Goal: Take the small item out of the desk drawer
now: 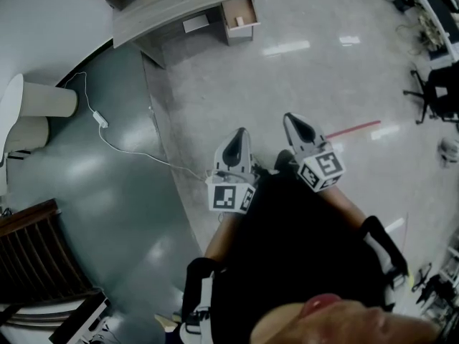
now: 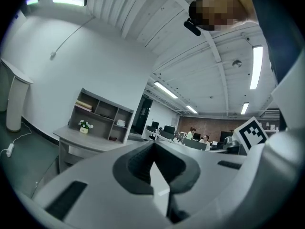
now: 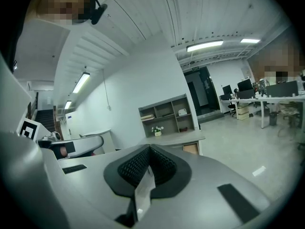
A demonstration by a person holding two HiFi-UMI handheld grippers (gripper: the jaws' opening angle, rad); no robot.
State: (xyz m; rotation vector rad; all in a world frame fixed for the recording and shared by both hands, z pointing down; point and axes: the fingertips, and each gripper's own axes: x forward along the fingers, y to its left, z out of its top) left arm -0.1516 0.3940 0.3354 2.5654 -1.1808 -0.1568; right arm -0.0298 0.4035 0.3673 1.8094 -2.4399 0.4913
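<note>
The grey desk stands far off at the top of the head view. Its drawer is pulled open, and a small pale item lies inside. My left gripper and right gripper are held close to the person's body, well short of the desk, both pointing toward it. Both are shut with nothing between the jaws. The left gripper view shows the desk with a shelf unit behind it. In the right gripper view I see the desk and the open drawer.
A white cable trails over the dark floor at left, near a white pedestal. A dark slatted chair stands lower left. An office chair and desks are at right. A red line marks the pale floor.
</note>
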